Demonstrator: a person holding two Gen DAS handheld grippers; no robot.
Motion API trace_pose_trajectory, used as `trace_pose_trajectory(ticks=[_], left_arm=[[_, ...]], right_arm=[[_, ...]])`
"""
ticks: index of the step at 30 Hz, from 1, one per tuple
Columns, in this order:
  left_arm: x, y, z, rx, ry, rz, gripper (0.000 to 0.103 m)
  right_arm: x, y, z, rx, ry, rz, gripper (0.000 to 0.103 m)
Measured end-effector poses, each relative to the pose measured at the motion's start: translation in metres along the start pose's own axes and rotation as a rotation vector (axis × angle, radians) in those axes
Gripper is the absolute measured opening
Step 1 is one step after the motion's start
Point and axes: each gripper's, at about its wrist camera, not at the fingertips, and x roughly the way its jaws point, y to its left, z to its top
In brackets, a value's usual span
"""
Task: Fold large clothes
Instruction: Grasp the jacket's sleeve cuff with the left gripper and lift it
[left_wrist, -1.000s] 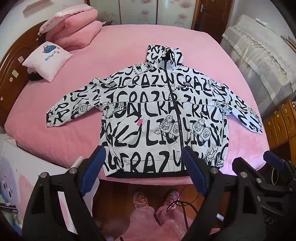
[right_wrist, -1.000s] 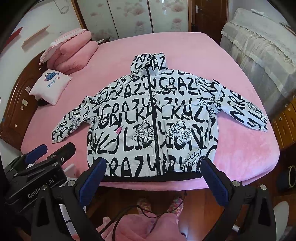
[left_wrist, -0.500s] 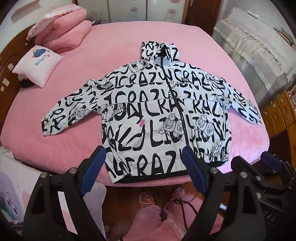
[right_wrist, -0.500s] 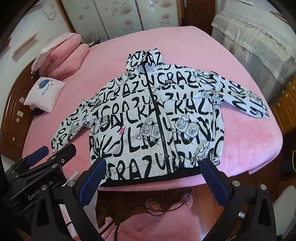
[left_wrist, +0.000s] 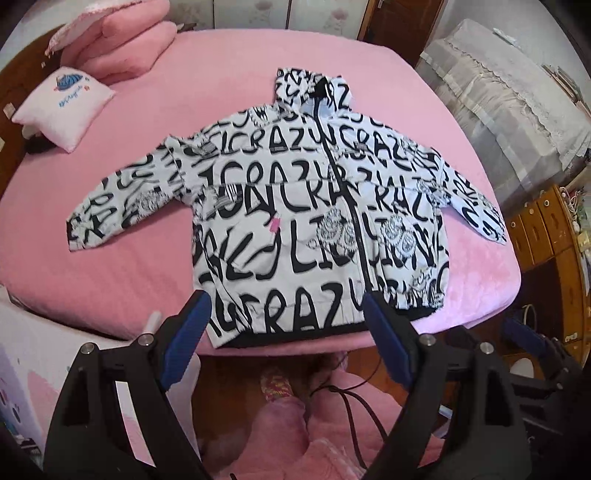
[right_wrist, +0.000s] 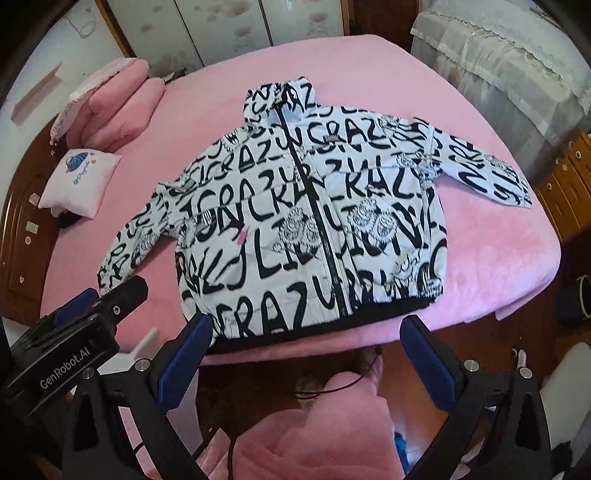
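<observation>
A white hooded jacket (left_wrist: 295, 206) covered in black lettering lies flat and zipped on the pink bed (left_wrist: 229, 74), sleeves spread to both sides, black hem at the near edge. My left gripper (left_wrist: 284, 325) hovers open above the hem's left half, nothing between its blue pads. In the right wrist view the same jacket (right_wrist: 314, 206) fills the middle, and my right gripper (right_wrist: 306, 347) hangs open just in front of the hem, apart from it. The left gripper's body (right_wrist: 74, 332) shows at the lower left there.
Pink pillows (left_wrist: 110, 44) and a small white cushion (left_wrist: 62, 107) sit at the bed's far left by a wooden headboard (right_wrist: 14, 206). A covered piece of furniture (left_wrist: 509, 103) and wooden drawers (left_wrist: 546, 229) stand at the right. A person's pink-clad legs (right_wrist: 325, 435) and a cable (left_wrist: 354, 402) are below.
Both grippers have come forward and lower toward the jacket's hem, which now sits larger and closer between the pads. The jaws kept the same width.
</observation>
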Motion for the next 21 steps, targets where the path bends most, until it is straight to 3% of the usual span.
trace_pose_trajectory(ticks=[7, 13, 17, 21], left_arm=[[0.028, 0.020, -0.005, -0.105, 0.103, -0.037, 0.082], [0.057, 0.051, 0.004, -0.213, 0.190, -0.030, 0.082], [0.068, 0.089, 0.024, -0.346, 0.183, -0.054, 0.082], [0.085, 0.138, 0.043, -0.548, 0.195, -0.085, 0.082]], right_arm=[[0.019, 0.000, 0.001, -0.015, 0.075, 0.015, 0.103], [0.048, 0.025, 0.034, -0.084, 0.116, 0.057, 0.103], [0.074, 0.056, 0.075, -0.168, 0.156, 0.099, 0.103], [0.093, 0.083, 0.114, -0.269, 0.127, 0.123, 0.103]])
